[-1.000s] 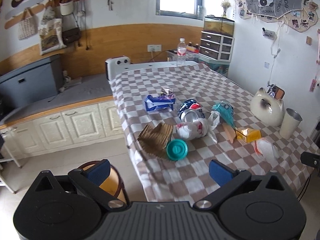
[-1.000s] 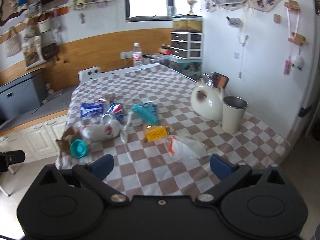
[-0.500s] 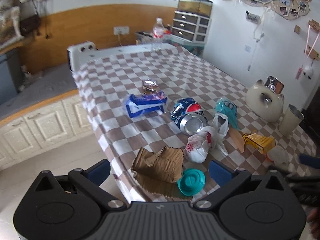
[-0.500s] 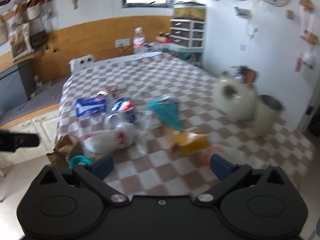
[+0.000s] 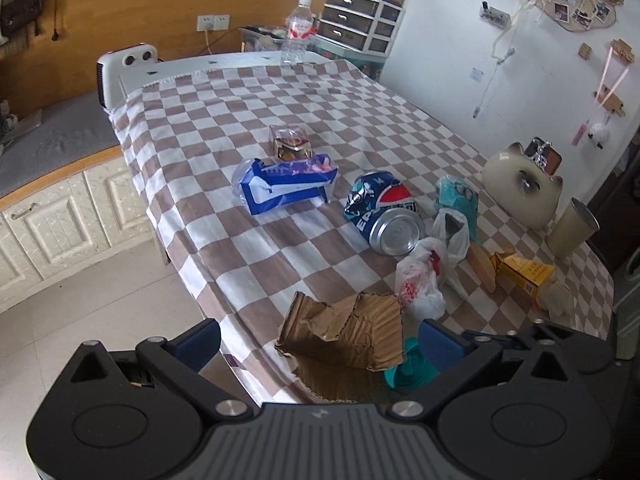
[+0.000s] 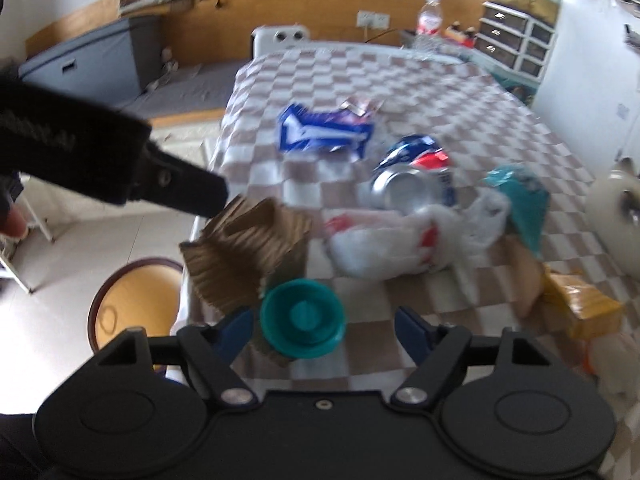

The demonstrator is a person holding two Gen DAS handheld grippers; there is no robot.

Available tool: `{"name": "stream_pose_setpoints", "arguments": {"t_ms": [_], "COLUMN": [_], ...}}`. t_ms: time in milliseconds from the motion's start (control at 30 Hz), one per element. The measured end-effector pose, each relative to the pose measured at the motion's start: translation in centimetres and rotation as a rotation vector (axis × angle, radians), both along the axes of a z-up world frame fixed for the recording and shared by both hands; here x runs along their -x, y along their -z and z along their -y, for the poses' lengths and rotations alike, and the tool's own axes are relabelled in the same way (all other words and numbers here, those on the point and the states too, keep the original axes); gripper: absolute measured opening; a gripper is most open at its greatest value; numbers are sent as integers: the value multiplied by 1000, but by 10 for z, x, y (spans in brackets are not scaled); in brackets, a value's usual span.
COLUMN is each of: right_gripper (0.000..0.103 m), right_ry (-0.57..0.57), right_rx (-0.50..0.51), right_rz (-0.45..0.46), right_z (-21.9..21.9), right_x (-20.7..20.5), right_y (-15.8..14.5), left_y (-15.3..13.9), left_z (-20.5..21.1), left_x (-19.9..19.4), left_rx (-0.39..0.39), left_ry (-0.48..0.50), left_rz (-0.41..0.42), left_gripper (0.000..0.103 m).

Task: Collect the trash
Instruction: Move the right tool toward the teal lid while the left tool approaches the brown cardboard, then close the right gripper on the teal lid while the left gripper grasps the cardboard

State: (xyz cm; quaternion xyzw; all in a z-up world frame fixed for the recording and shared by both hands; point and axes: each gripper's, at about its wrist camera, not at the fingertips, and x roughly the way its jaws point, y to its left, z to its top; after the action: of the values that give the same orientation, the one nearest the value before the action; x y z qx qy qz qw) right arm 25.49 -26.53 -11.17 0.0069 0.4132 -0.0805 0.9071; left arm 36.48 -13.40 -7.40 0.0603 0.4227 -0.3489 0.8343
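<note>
Your left gripper stands wide open over the near edge of the checked tablecloth, the torn cardboard between its fingers, untouched. Your right gripper has just been closing; the teal lid sits between its pads, not yet pinched. Trash lies clustered on the near half of the table: a blue wrapper, a crushed cola can, a white plastic bag, a yellow carton. A water bottle stands at the far end. A round stool stands on the pale tiled floor, left.
</note>
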Motion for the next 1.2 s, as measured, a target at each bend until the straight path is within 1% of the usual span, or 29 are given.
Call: {"name": "stream_pose_setpoints", "arguments": {"t_ms": [33,100,167,200,367,500,533,633,767,900,967,1033,1133,1200], "right_gripper": [78,73,54,50,50,50,50,50,50,50,50,50,50,50], "right_ry": [-3,-1,7,11,33,57,63,90,147,197,220,239,273,296], "right_rx": [-5,-19,-35,-41,-58,-67,-67,-66,-79,-83,-89,-95,-109,-117], "right_rz": [-6,-12,-17,-20,-10,7,7,7,6,4,4,0,-7,-14], "right_z": [-2,-4,-4,-3,-3,0,0,3,12,18,21,24,28,31], "right_x": [-3,-7,-11,-13,-9,1,5,15,30,43,49,54,59,61], "right_y": [2,6,8,10,9,4,3,0,-2,-2,-2,-1,1,2], "left_y": [1,1,1,1,5,10,11,19,33,38,40,43,50,50], "left_z": [1,3,8,10,28,47,51,64,75,78,80,83,87,86], "left_x": [0,1,2,2,2,7,8,10,7,-2,-8,-14,-22,-26], "left_rx": [0,4,8,9,-8,-43,-59,-112,-184,-198,-203,-217,-245,-233], "left_ry": [13,43,75,90,140,171,169,160,158,178,199,220,230,230], "left_rz": [-1,0,5,8,4,20,31,73,138,172,161,130,74,49], "left_gripper": [103,103,101,100,85,84,82,75,70,70,70,69,57,53]}}
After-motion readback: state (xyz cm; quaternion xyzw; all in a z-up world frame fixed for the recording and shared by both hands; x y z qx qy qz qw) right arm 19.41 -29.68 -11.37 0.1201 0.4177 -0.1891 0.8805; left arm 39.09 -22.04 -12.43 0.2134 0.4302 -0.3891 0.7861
